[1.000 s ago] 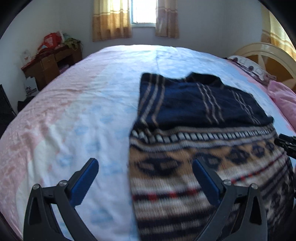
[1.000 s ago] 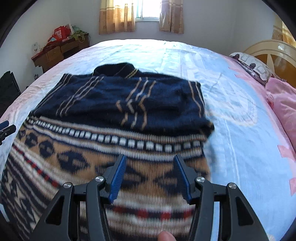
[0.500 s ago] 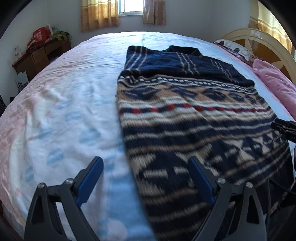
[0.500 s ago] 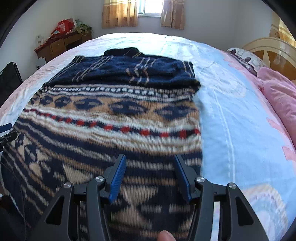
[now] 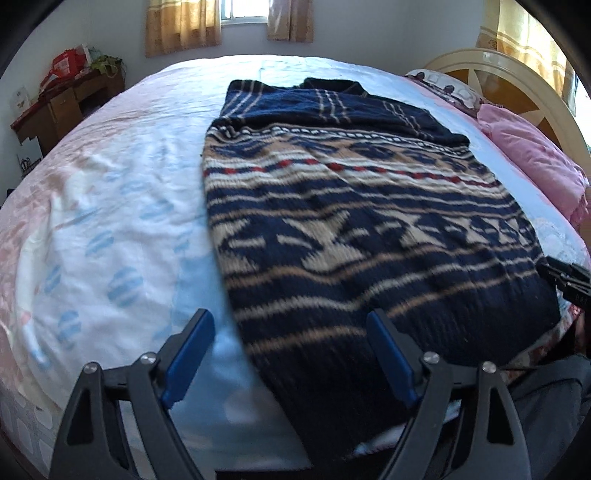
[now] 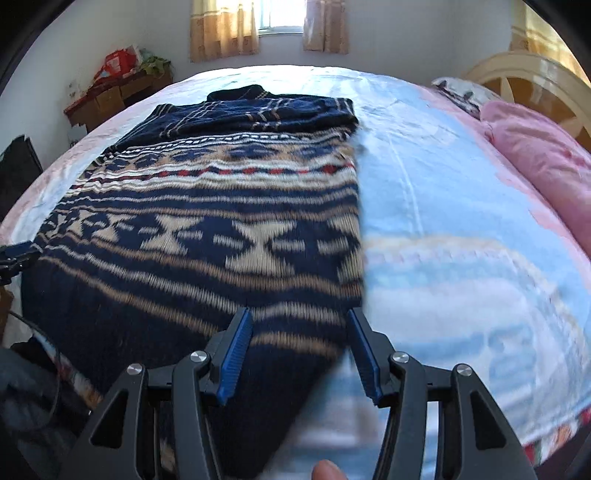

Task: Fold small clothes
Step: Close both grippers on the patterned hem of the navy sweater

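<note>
Both grippers pulled back to sweater hem; left fingers narrowing, right apart, empty.

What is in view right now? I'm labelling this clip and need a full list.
sweater: one, navy, tan and white knit with a red stripe, flat on the bed, sleeves folded across its chest
bedsheet: one, white, pale blue and pink, covering the bed
pink bedding: one heap, at the bed's head
headboard: one, cream
wooden desk: one, brown, cluttered, by the far wall
curtains: a pair, tan, at the window
left gripper: one, black with blue pads, open over the sweater's near left corner, jaws just closing
right gripper: one, same colours, open over the near right corner
</note>
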A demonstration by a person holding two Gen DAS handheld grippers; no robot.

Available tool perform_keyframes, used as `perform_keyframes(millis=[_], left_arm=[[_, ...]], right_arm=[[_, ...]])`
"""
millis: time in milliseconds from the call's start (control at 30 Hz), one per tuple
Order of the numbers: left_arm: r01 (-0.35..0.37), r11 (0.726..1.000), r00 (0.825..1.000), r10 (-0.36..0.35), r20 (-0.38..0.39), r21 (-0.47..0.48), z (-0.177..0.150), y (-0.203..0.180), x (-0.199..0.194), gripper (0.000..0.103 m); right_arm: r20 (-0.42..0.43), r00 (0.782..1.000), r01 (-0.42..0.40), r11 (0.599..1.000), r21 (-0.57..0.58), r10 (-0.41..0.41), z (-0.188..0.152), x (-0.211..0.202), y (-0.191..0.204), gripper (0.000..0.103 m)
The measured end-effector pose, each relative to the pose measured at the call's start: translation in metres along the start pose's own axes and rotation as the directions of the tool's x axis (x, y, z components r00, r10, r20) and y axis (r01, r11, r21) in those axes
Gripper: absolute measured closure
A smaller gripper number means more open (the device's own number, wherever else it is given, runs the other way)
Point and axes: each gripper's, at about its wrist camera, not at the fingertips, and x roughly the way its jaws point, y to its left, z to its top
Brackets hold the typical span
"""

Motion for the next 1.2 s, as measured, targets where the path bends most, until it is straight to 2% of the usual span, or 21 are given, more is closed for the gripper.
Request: perform_keyframes(millis=[233,400,567,633,700,800,867,933,1000,1067,1133,1167,1200], left_arm=[[0.046,0.999,0.999,-0.046,-0.022,0.004,-0.014,-0.009,-0.012,0.023],[0.098,0.995,0.994,-0.099,-0.053,-0.019,-0.021,-0.007,-0.015,0.028],[0.146,0.987,0.985,-0.151,-0.084,-0.07,-0.027,-0.001,-0.007,0.029],[0.163,0.983,0.981,-0.17,-0.094,-0.082,-0.029,-0.001,-0.005,0.029],[0.169,0.982,0.98,-0.177,-0.09,-0.083,-0.029,-0.001,-0.006,0.031],[0.167,0.981,0.98,-0.175,-0.091,-0.094,-0.028,0.004,-0.008,0.039],[0.161,0.982,0.98,-0.17,-0.099,-0.095,-0.028,0.006,-0.007,0.043],[0.158,0.984,0.98,-0.167,-0.107,-0.087,-0.029,0.006,-0.006,0.043],[0.17,0.982,0.975,-0.179,-0.131,-0.083,-0.03,0.002,-0.003,0.043],[0.221,0.968,0.954,-0.24,-0.181,-0.115,-0.034,0.002,0.006,0.043],[0.235,0.964,0.951,-0.255,-0.174,-0.128,-0.036,0.004,0.007,0.043],[0.241,0.961,0.951,-0.261,-0.165,-0.133,-0.035,0.006,0.005,0.046],[0.244,0.959,0.951,-0.265,-0.158,-0.141,-0.034,0.009,0.004,0.055]], right_arm=[[-0.016,0.996,-0.085,0.992,0.096,0.087,-0.025,-0.017,-0.009,0.05],[-0.044,0.988,-0.143,0.982,0.121,0.149,-0.032,-0.019,-0.009,0.059],[-0.055,0.981,-0.178,0.974,0.138,0.187,-0.042,-0.021,-0.011,0.063],[-0.049,0.98,-0.186,0.971,0.152,0.195,-0.041,-0.019,-0.011,0.069],[-0.041,0.976,-0.205,0.967,0.153,0.213,-0.039,-0.016,-0.008,0.075],[-0.035,0.974,-0.218,0.968,0.126,0.223,-0.038,-0.016,-0.002,0.076],[-0.028,0.973,-0.221,0.964,0.146,0.227,-0.038,-0.018,-0.008,0.077],[-0.027,0.974,-0.219,0.961,0.17,0.227,-0.04,-0.018,-0.015,0.077],[-0.029,0.971,-0.229,0.956,0.183,0.238,-0.041,-0.016,-0.017,0.077],[-0.03,0.975,-0.215,0.965,0.153,0.222,-0.04,-0.016,-0.01,0.076],[-0.027,0.974,-0.218,0.967,0.134,0.224,-0.041,-0.017,-0.008,0.076],[-0.028,0.972,-0.227,0.963,0.143,0.233,-0.042,-0.016,-0.009,0.077],[-0.021,0.97,-0.238,0.959,0.152,0.244,-0.042,-0.016,-0.011,0.081]])
